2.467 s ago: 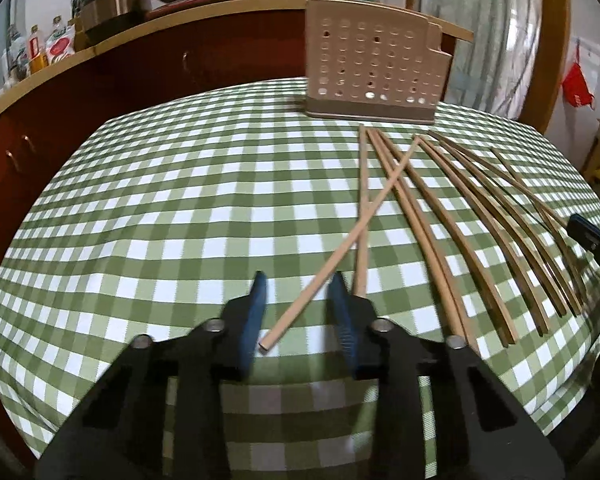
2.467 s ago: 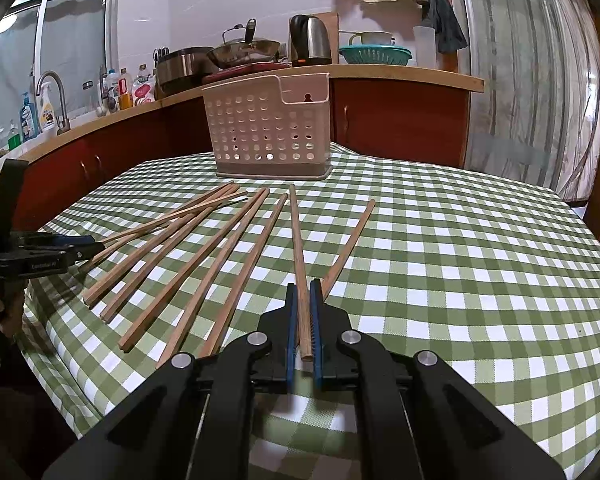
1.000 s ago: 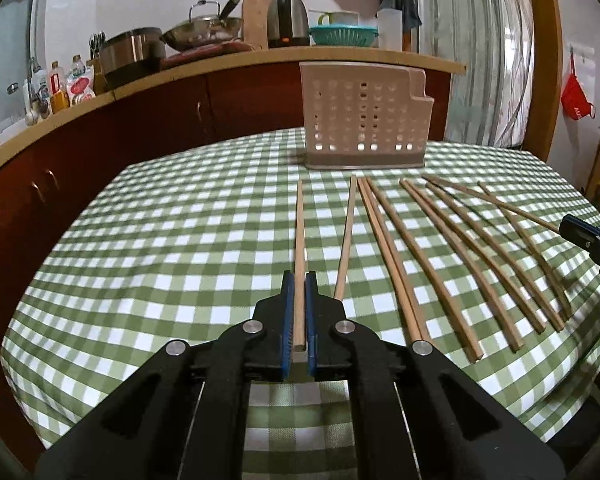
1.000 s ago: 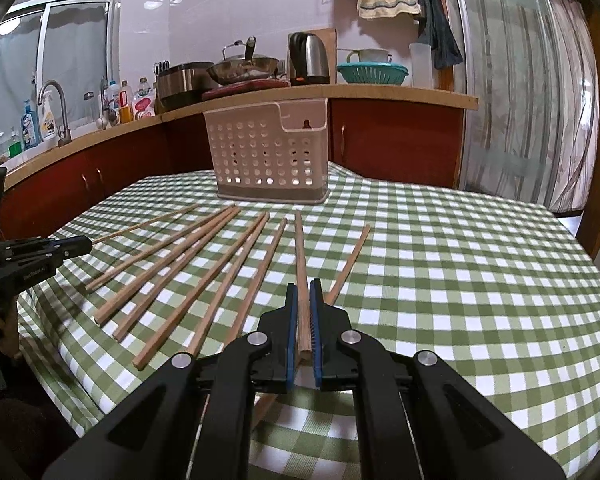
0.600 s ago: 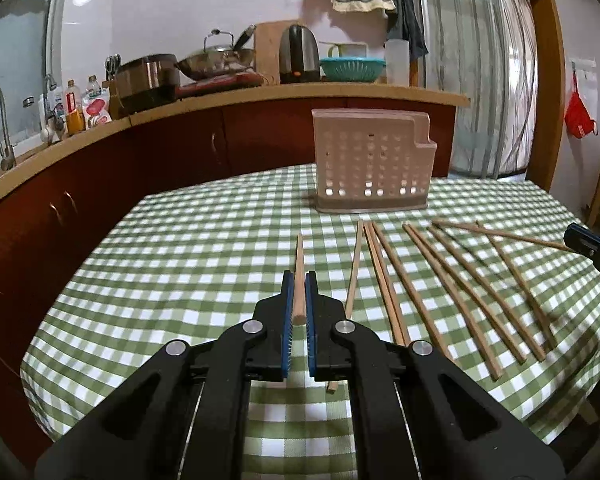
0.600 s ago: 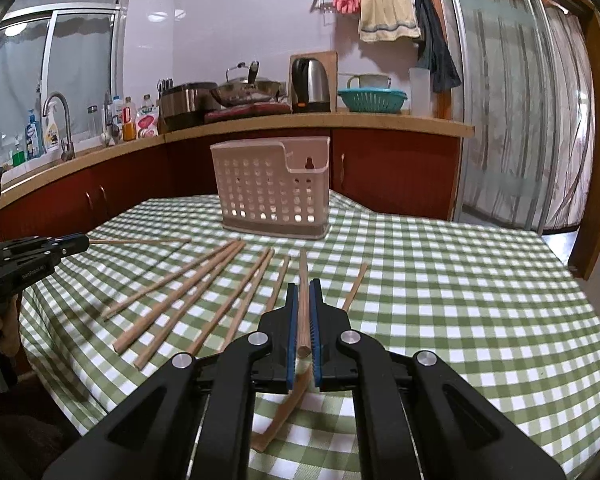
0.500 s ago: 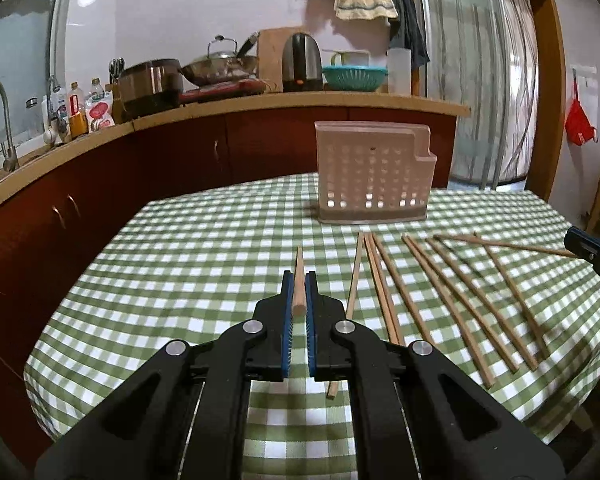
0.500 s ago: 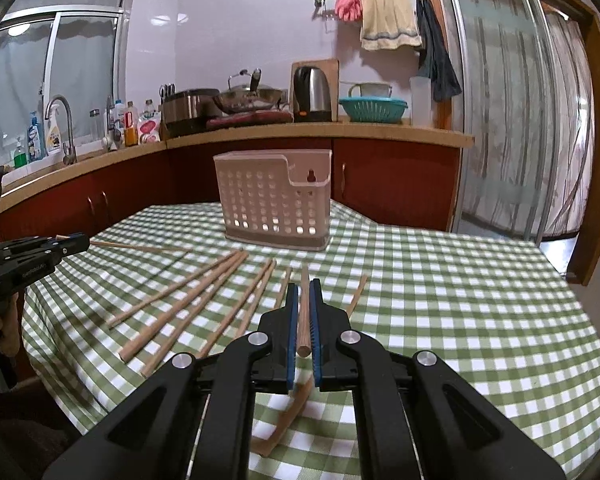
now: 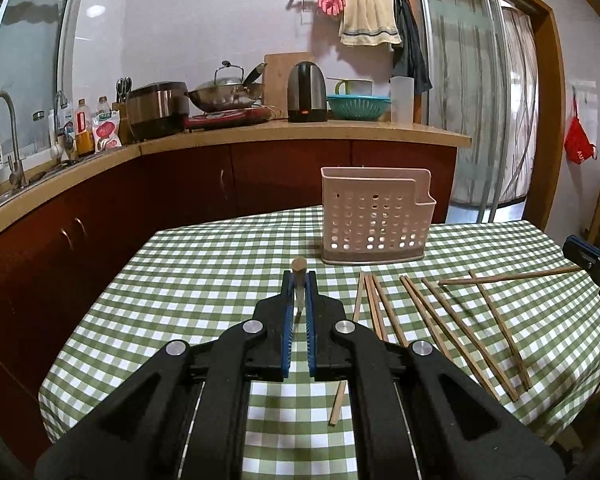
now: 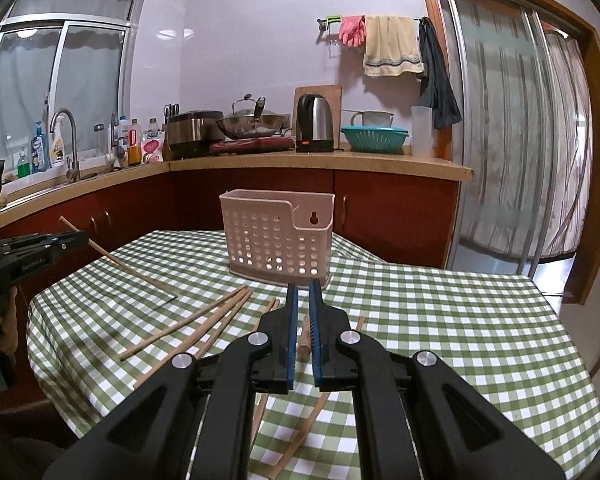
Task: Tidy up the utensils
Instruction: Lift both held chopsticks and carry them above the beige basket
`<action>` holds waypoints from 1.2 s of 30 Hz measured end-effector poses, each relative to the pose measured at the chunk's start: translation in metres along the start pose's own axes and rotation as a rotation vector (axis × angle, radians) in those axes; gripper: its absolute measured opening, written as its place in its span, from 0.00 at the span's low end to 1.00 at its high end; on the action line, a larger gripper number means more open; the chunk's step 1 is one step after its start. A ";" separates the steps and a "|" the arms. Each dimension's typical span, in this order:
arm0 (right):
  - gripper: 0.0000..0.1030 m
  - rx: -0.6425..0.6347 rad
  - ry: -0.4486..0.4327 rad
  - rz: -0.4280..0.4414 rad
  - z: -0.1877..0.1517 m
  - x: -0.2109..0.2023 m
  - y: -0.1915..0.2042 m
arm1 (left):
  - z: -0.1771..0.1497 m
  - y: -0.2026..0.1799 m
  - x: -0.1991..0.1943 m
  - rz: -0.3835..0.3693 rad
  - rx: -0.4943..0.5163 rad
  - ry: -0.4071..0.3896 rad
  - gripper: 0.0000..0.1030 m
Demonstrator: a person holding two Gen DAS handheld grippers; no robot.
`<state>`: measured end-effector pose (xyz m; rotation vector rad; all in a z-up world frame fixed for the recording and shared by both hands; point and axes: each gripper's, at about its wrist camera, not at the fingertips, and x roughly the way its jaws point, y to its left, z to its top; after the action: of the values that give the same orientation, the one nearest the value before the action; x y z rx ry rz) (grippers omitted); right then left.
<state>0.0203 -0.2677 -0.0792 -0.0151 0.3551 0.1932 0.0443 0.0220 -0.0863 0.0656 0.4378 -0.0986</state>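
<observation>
I am gripping one chopstick (image 9: 299, 280) in my left gripper (image 9: 299, 286), jaws closed on it, and a second chopstick (image 10: 305, 340) in my right gripper (image 10: 304, 300), jaws likewise clamped. Both sticks are hanging clear above the table (image 9: 204, 280). The loose chopsticks (image 9: 440, 320) are lying on the checked cloth, right of my left gripper and near the holder (image 9: 374, 220), which is standing upright at the far side. Beyond it the counter (image 9: 300, 132) is carrying a kettle (image 9: 306, 98).
</observation>
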 end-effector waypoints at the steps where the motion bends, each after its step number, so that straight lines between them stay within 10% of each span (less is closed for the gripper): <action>1: 0.06 0.001 -0.004 0.000 0.002 0.001 0.000 | 0.001 0.001 0.000 0.000 -0.002 -0.002 0.06; 36: 0.06 -0.036 -0.161 0.030 0.074 0.063 -0.004 | 0.036 0.014 0.026 0.027 0.009 -0.034 0.06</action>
<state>0.1045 -0.2568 -0.0313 -0.0299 0.1910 0.2288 0.0844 0.0303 -0.0638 0.0782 0.4021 -0.0745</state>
